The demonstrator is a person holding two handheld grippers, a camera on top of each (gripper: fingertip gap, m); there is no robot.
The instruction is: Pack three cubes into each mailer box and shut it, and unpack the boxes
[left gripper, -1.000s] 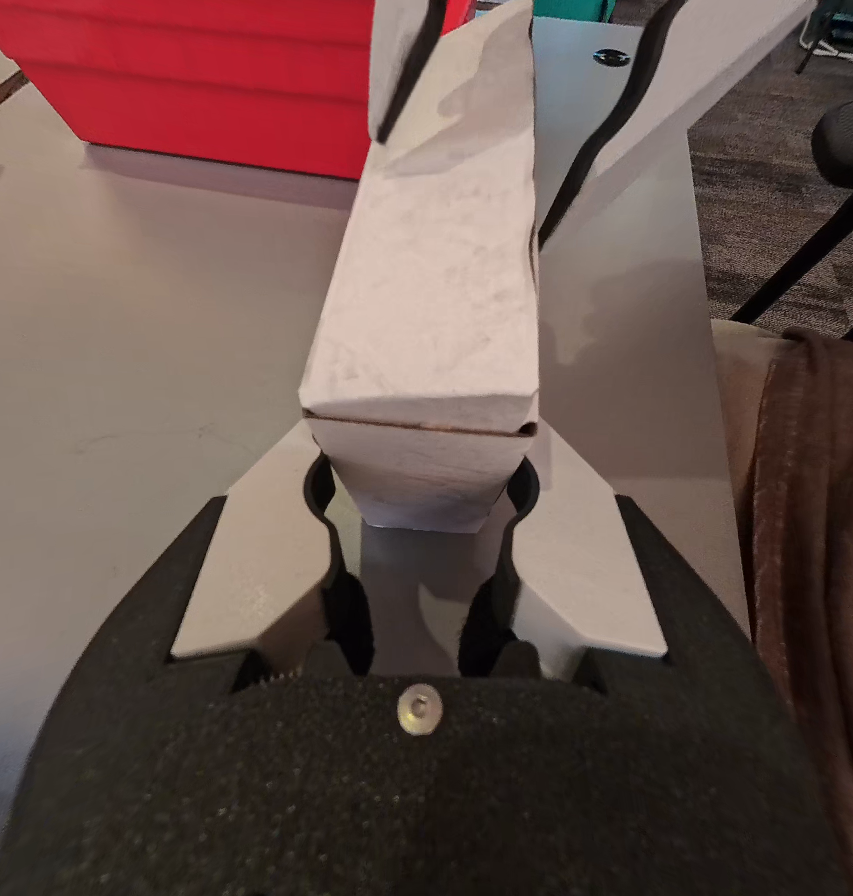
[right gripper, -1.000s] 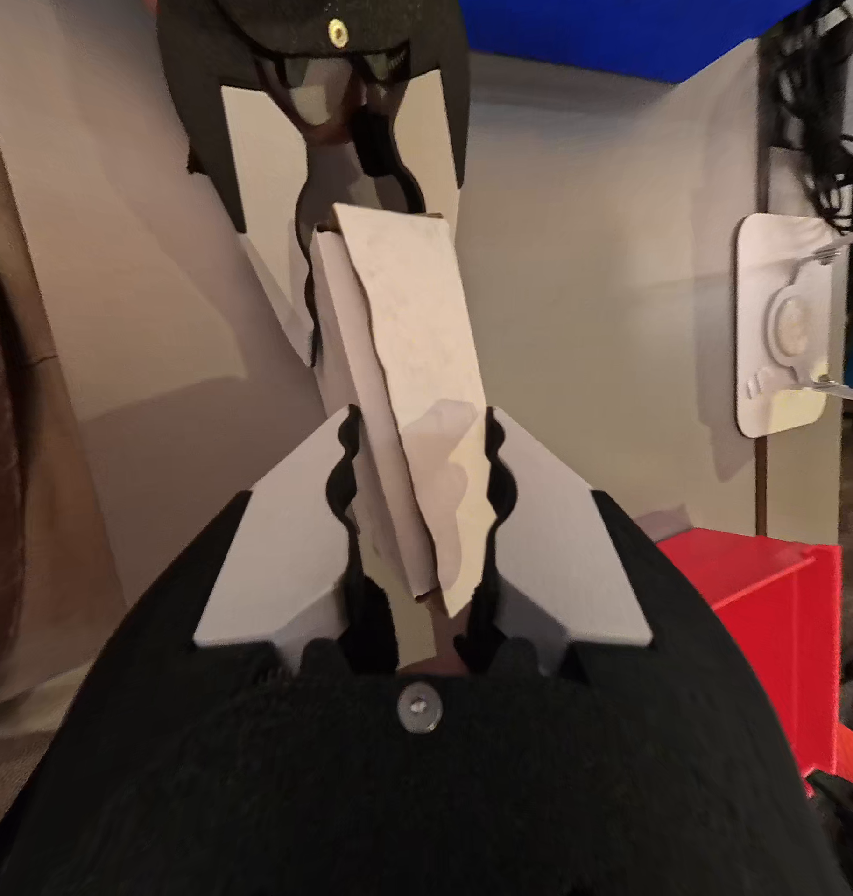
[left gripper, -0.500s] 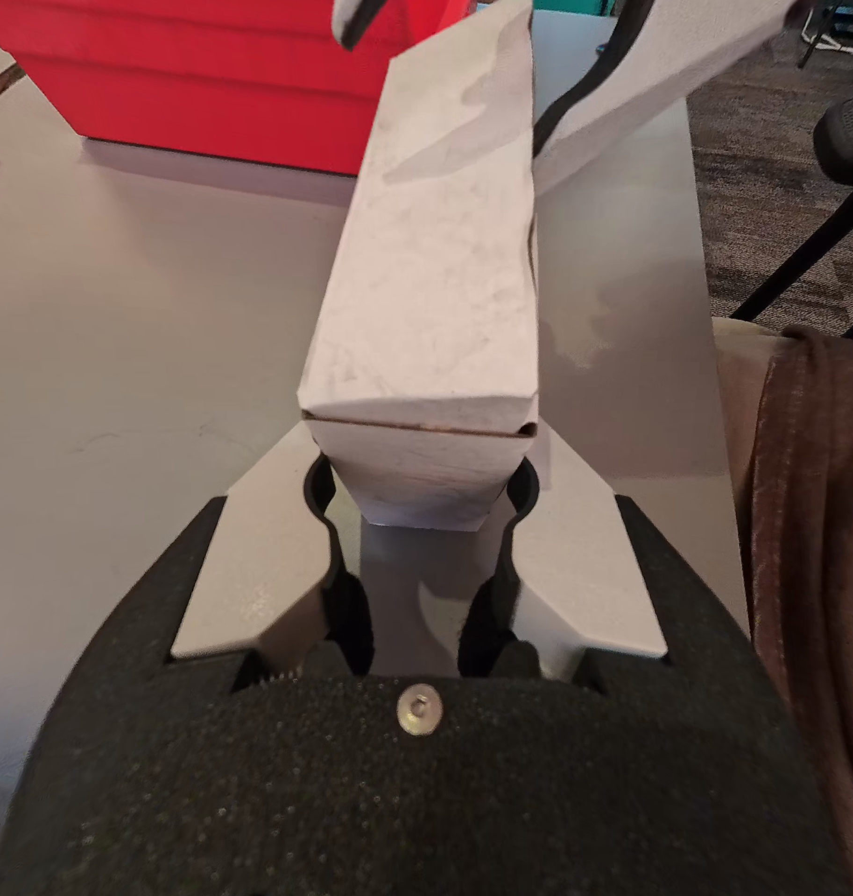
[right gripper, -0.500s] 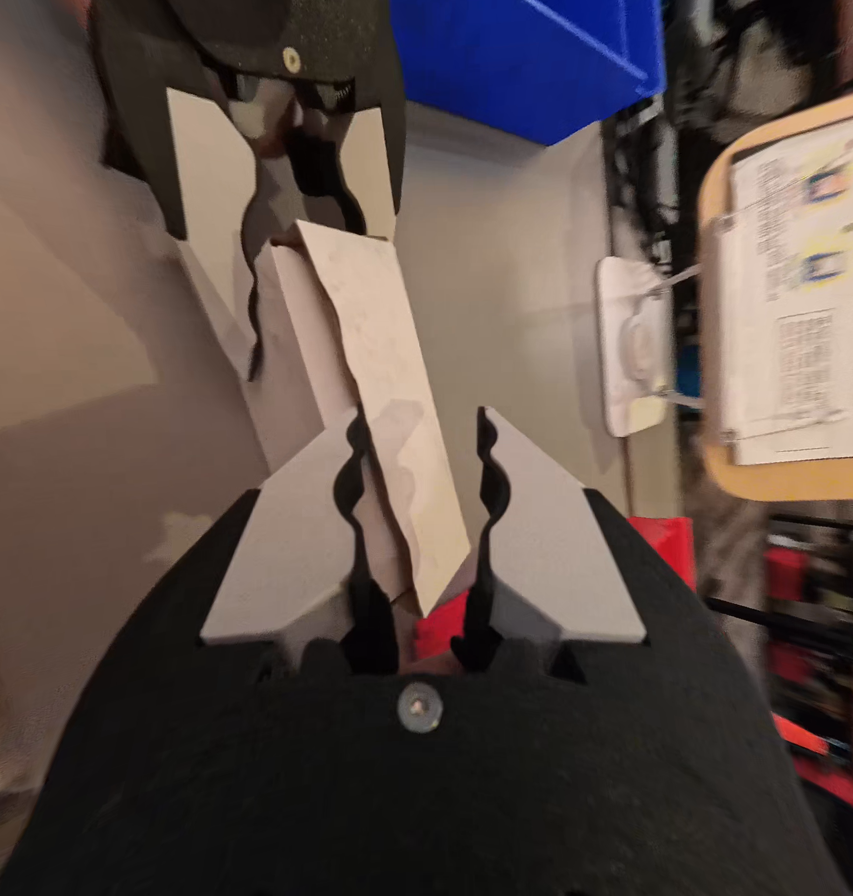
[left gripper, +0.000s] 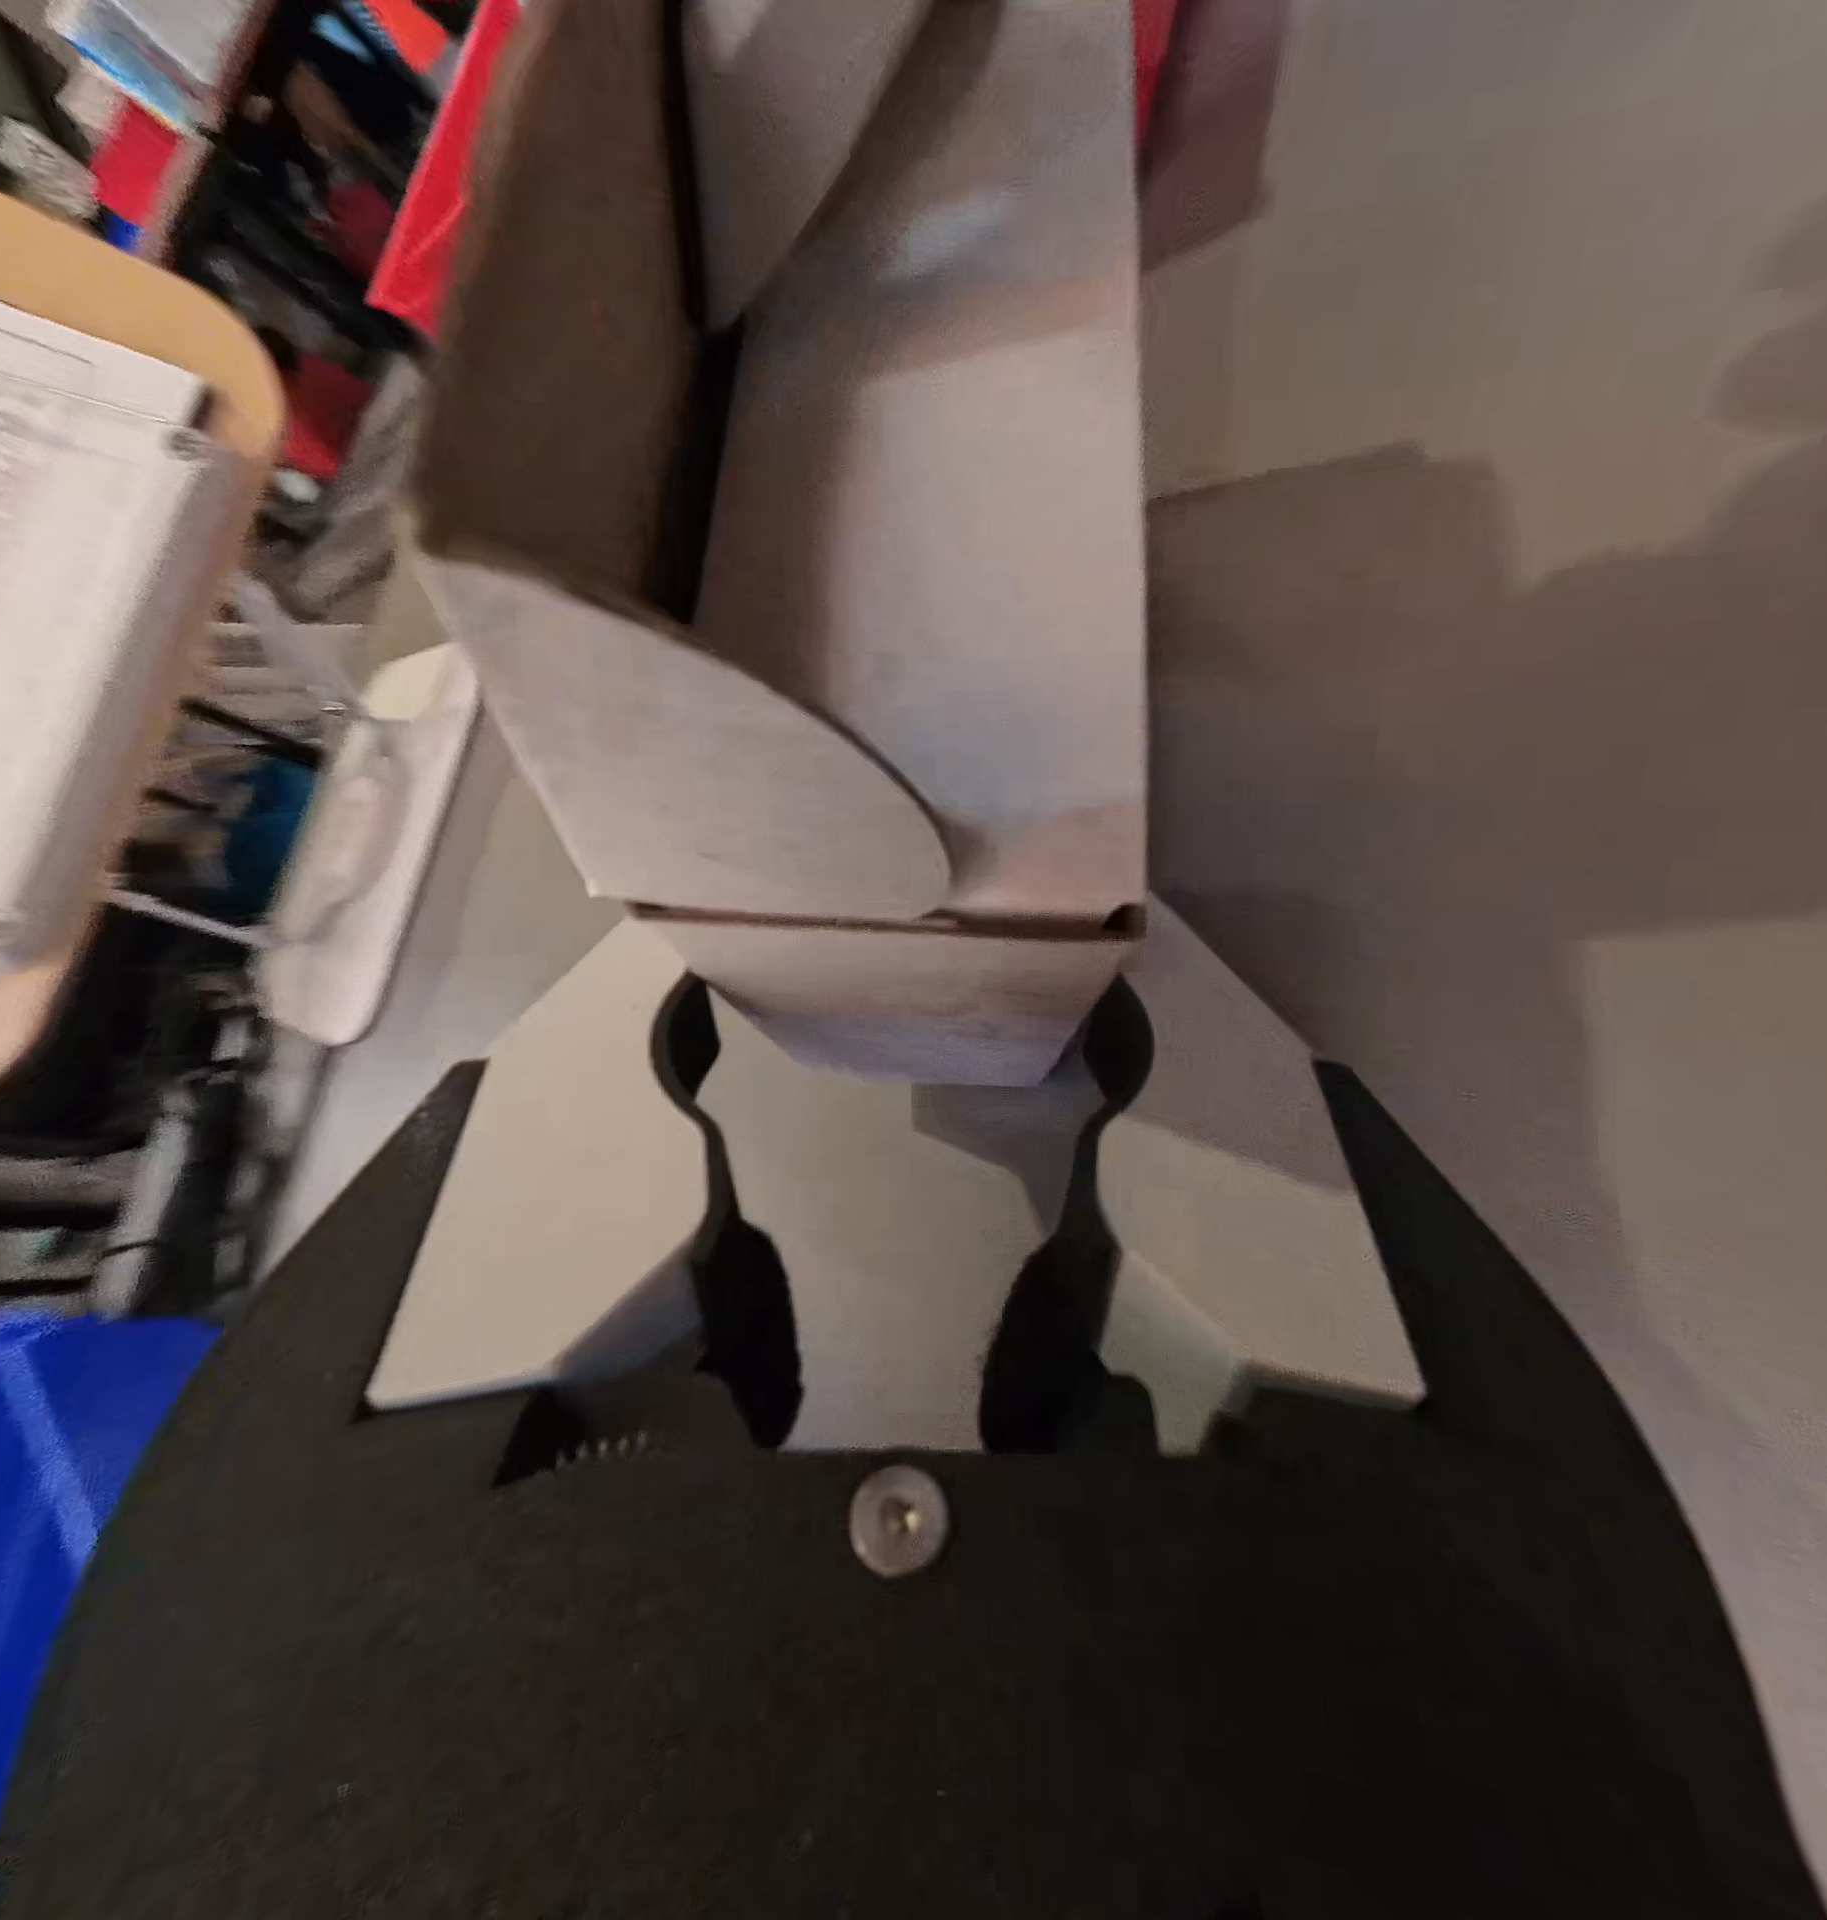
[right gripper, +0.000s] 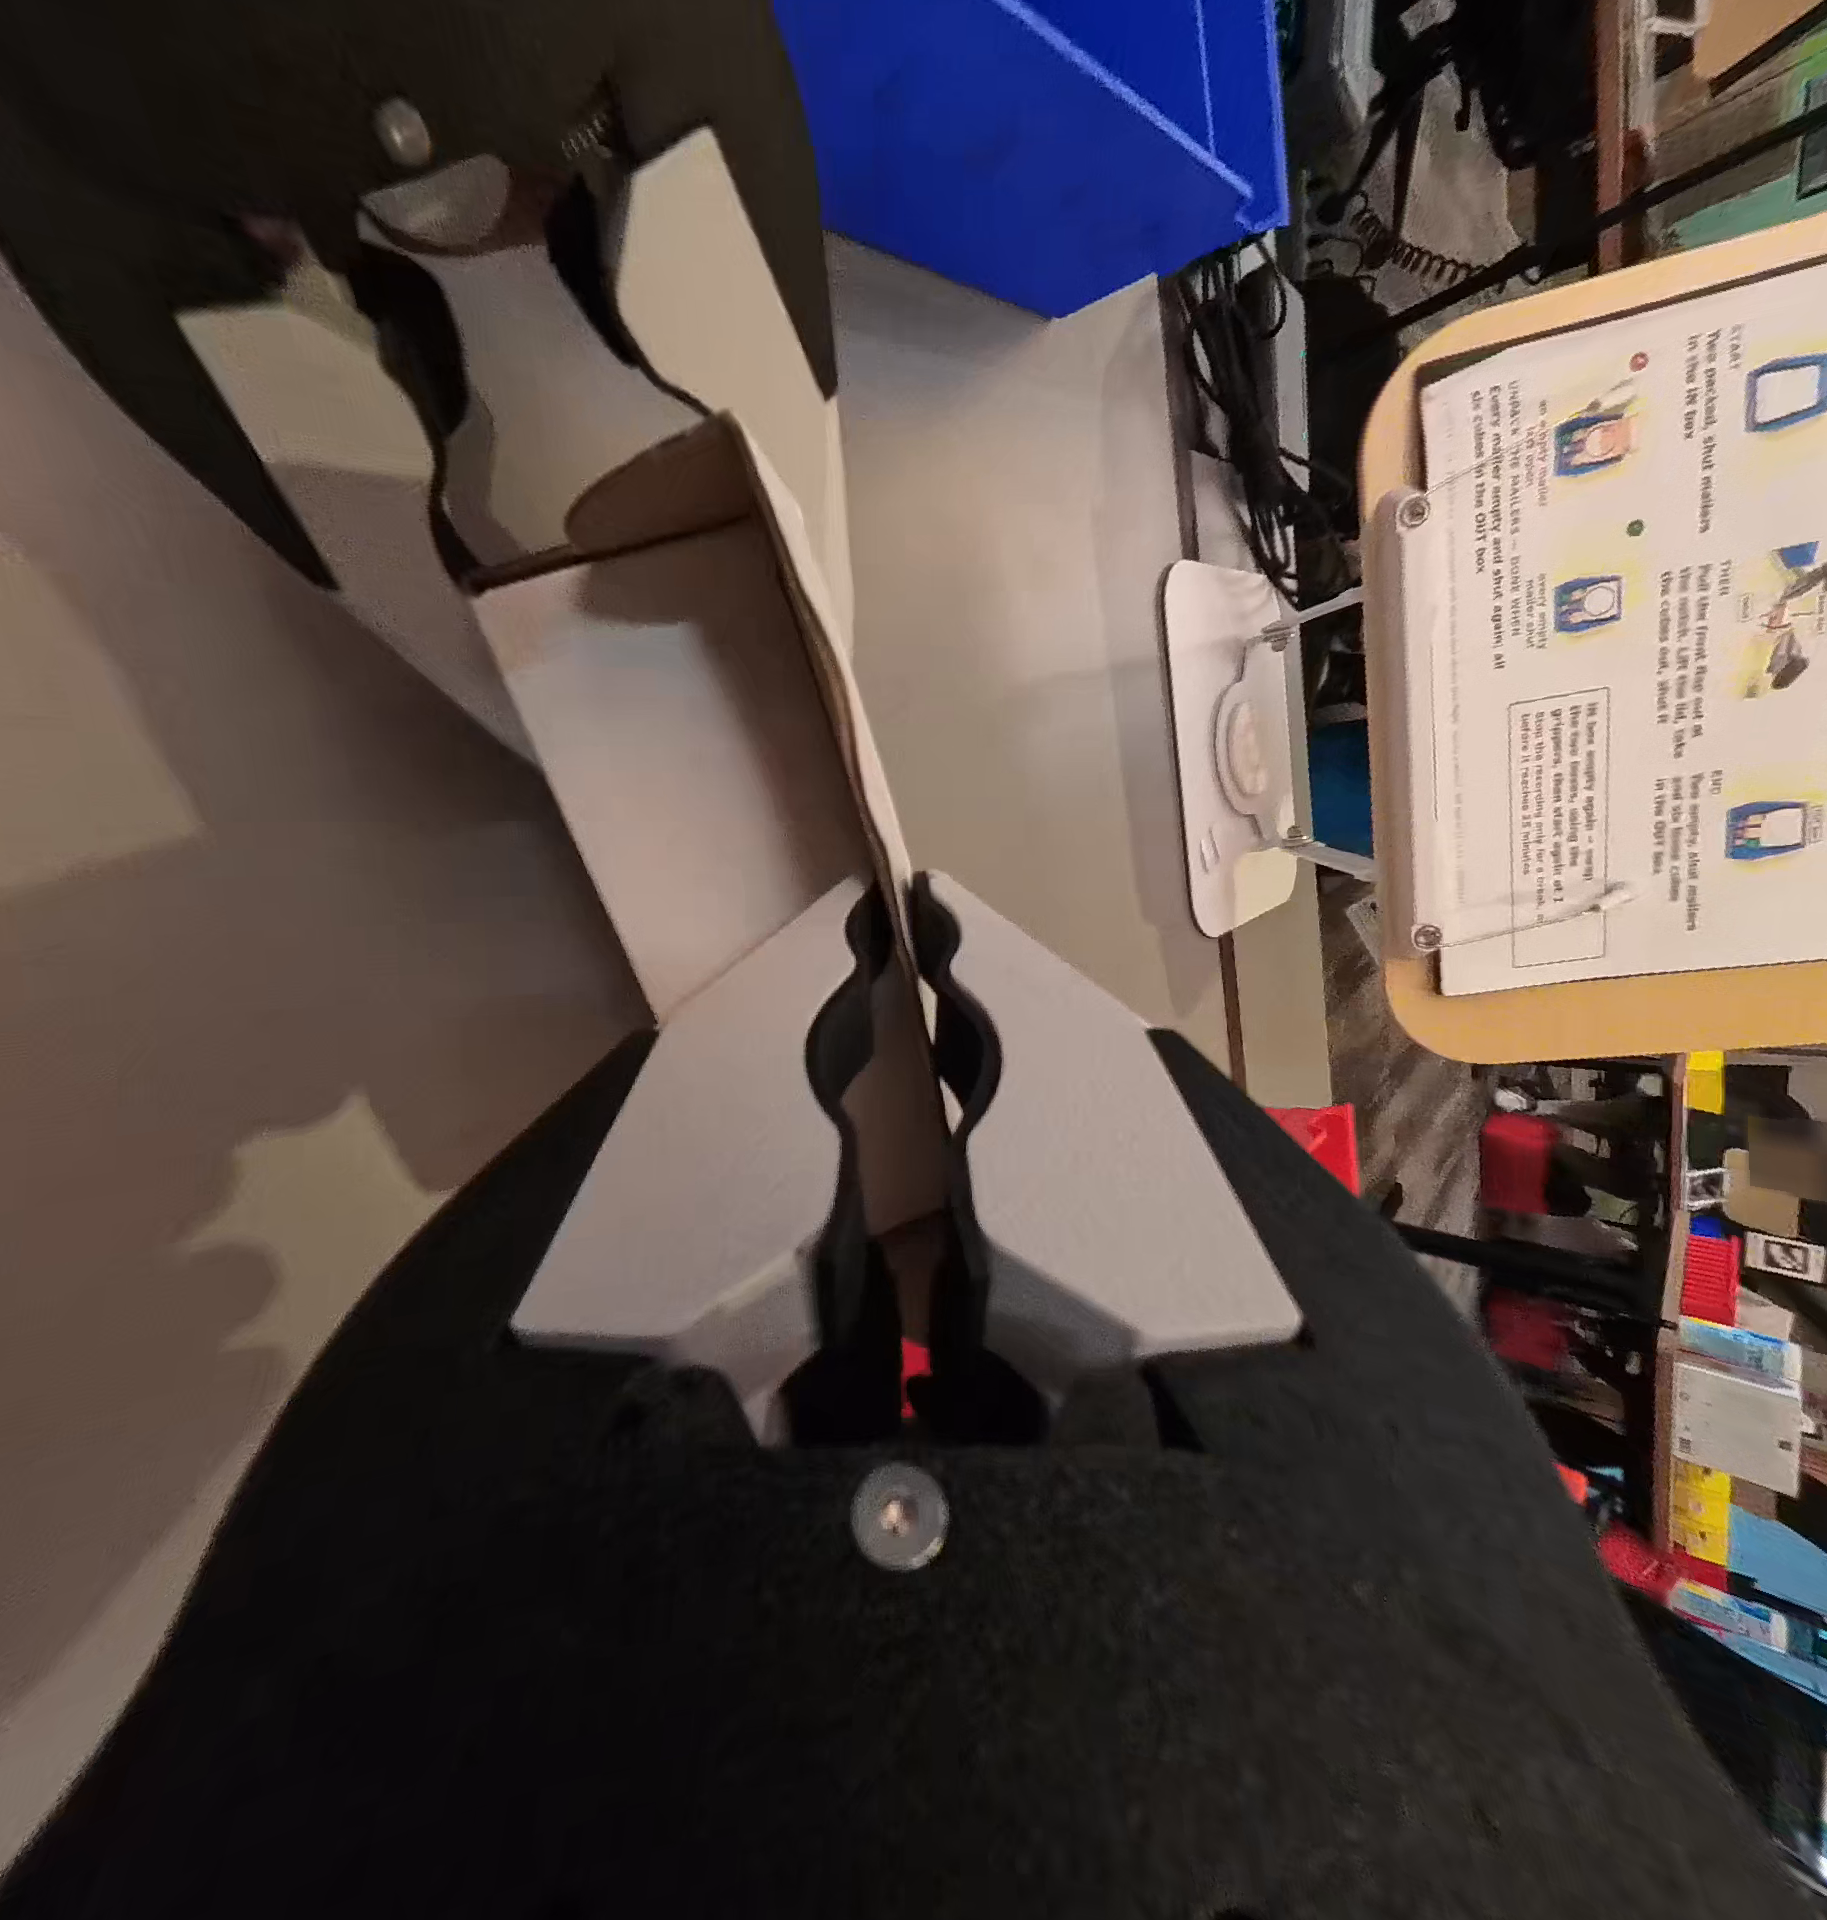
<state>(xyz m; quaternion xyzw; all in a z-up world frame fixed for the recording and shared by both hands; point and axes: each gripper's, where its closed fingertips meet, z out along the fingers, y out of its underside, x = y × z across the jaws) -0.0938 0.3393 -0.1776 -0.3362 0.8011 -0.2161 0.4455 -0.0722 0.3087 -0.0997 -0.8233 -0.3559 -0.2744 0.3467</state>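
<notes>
A white mailer box (left gripper: 940, 623) is held off the table between both grippers. My left gripper (left gripper: 904, 1029) is shut on one short end of it. The lid stands partly open, and the brown inside (left gripper: 566, 364) shows at the left. In the right wrist view my right gripper (right gripper: 901, 904) is shut on the thin edge of the lid (right gripper: 836, 665), with the box body (right gripper: 680, 748) to its left. The left gripper (right gripper: 618, 488) shows at the far end of the box. No cube is in view.
A blue bin (right gripper: 1044, 135) stands on the grey table (right gripper: 1013, 623); it also shows in the left wrist view (left gripper: 15, 1507). A wooden board with an instruction sheet (right gripper: 1615, 644) rests on a white stand (right gripper: 1241, 748). A red bin's corner (right gripper: 1314, 1132) and cluttered shelves (right gripper: 1719, 1351) lie beyond. The gap from one gripper's tips to the other's is roughly 9 centimeters.
The right gripper has closed from around the box onto the lid's edge, and the lid has come away from the body. Both grippers and the box have turned; the left view blurs.
</notes>
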